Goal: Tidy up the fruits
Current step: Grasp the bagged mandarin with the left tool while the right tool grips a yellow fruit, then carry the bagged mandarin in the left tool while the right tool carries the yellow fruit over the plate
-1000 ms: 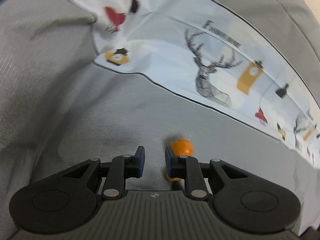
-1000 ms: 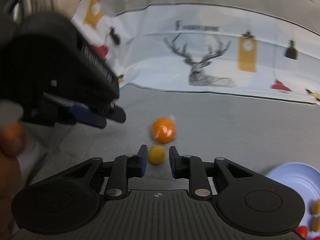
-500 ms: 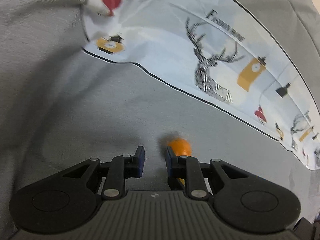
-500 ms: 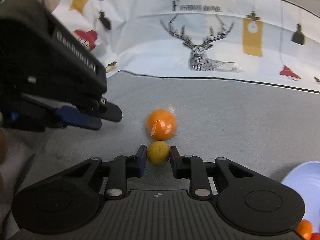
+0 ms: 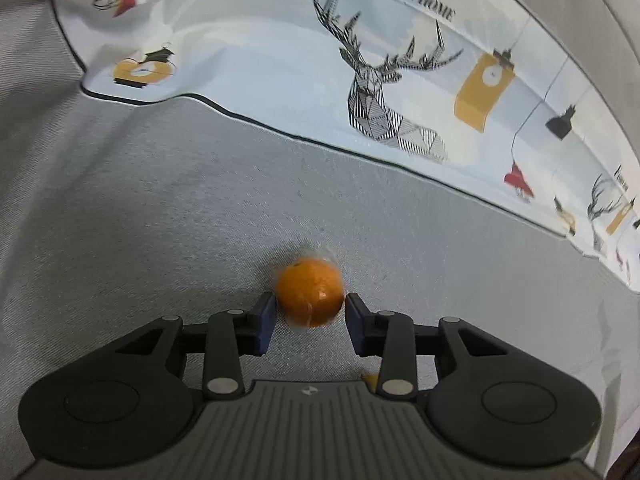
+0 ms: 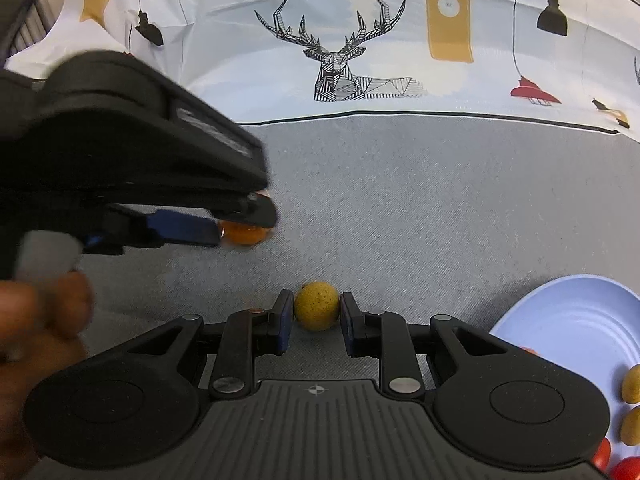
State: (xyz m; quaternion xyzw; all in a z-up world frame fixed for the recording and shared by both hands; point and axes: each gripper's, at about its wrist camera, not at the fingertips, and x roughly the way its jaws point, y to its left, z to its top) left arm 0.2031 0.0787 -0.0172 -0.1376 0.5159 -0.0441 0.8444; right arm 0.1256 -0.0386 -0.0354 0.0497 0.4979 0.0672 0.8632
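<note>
Right wrist: hand-held gripper clasping yellow fruit

Ahead of you the grey cloth lies open; the blue plate blocks your right, the left gripper your left.

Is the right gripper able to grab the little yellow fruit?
Probably yes. The yellow fruit already sits between the right gripper's fingers on the grey cloth, and nothing blocks it.
</note>
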